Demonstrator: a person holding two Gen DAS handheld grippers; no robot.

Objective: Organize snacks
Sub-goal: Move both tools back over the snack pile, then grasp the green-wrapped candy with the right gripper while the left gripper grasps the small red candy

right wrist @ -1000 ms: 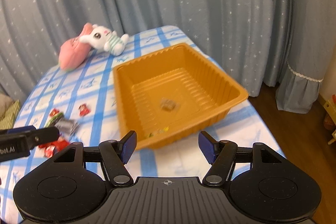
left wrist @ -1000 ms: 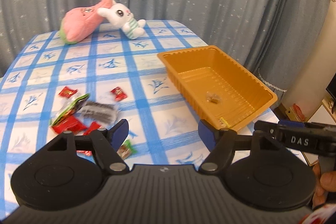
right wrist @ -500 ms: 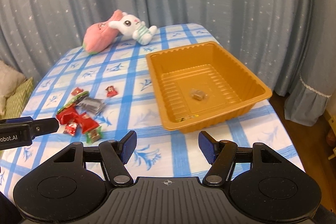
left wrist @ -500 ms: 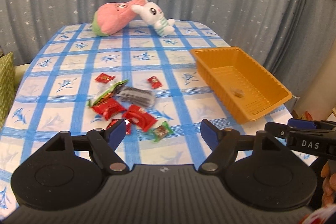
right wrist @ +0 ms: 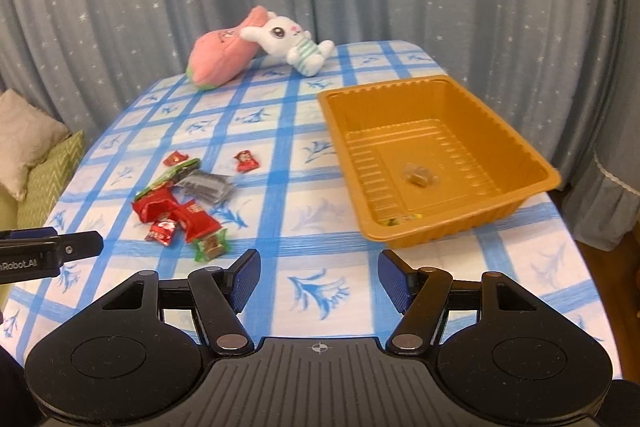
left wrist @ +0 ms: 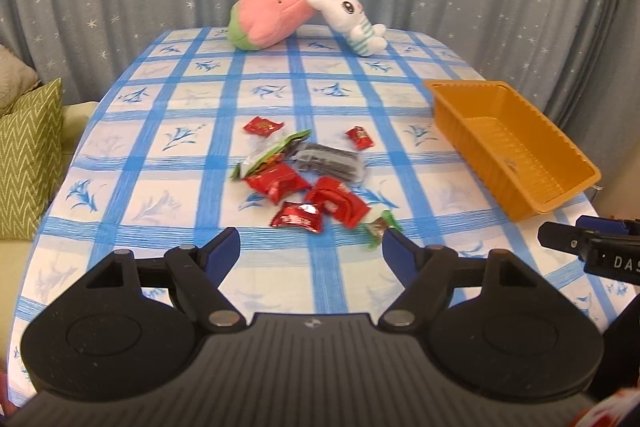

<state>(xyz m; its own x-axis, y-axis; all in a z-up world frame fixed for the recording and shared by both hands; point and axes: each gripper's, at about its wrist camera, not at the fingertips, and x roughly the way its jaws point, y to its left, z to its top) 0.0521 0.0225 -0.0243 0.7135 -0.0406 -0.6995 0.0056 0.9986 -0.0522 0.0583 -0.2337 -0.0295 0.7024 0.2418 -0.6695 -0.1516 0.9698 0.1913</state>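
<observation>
On the checked surface (right wrist: 304, 223), most snacks (right wrist: 180, 205) lie outside the orange tray (right wrist: 520, 147); left tongs (left wrist: 311, 247) and right tongs (right wrist: 319, 274) gape wide, empty.

Orange tray (right wrist: 516, 147) holding one candy (right wrist: 418, 175), snack wrappers (right wrist: 180, 205) left, gripper (right wrist: 318, 277) empty

Orange tray (right wrist: 516, 143); blue-checked tablecloth (right wrist: 280, 195)
</observation>
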